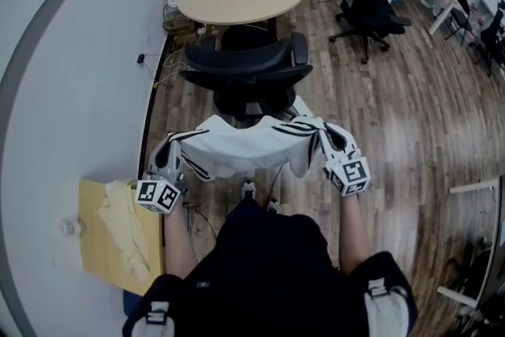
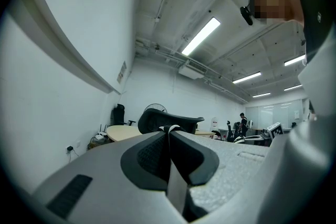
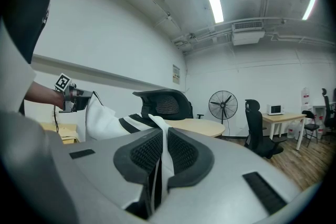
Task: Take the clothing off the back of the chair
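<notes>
Head view. Item: clothing (image 1: pixel 248 146), white with black stripes, spread between your two grippers on your side of the chair (image 1: pixel 248 67). Its far edge lies at the chair's back; touching or clear, cannot tell.
Left gripper (image 1: pixel 169 162): jaws closed on a thin fold of the cloth.
Right gripper (image 1: pixel 331 144): jaws clamped on a thicker white fold.
Hazards: your left pinch is slight, so a pull away from the chair may slip it. The slack middle may catch the chair's back or armrest (image 1: pixel 300 49) and drag the chair along.
</notes>
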Demonstrator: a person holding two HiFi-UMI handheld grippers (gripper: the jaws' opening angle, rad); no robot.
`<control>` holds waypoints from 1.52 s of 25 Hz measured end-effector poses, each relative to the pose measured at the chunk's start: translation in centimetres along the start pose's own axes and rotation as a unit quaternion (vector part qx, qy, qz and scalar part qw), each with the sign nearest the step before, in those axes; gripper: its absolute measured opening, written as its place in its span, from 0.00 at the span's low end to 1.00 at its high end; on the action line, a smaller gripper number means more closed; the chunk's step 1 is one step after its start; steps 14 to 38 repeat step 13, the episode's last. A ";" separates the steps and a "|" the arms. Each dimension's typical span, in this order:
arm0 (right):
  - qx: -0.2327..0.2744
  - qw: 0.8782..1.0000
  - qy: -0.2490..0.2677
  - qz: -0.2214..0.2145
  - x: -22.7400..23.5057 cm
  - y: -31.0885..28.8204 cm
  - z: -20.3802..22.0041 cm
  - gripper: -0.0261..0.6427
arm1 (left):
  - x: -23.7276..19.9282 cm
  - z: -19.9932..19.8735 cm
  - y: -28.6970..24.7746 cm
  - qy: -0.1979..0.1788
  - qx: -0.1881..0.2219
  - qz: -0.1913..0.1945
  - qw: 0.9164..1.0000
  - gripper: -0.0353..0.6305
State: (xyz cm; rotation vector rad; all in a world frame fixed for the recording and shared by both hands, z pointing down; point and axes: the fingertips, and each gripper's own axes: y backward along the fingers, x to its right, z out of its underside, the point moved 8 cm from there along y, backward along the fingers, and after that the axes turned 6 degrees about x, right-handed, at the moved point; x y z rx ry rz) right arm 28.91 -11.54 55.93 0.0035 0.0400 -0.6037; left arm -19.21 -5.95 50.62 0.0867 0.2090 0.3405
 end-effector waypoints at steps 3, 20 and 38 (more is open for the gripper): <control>-0.001 1.000 0.001 0.002 0.1 0.1 -0.1 0.06 | 0.2 0.0 -0.2 0.001 0.001 0.002 1.000 0.07; -0.004 1.000 0.010 0.012 0.3 0.0 -0.1 0.06 | -0.1 0.1 -0.4 0.004 0.002 0.008 1.000 0.07; -0.004 1.000 0.010 0.012 0.3 0.0 -0.1 0.06 | -0.1 0.1 -0.4 0.004 0.002 0.008 1.000 0.07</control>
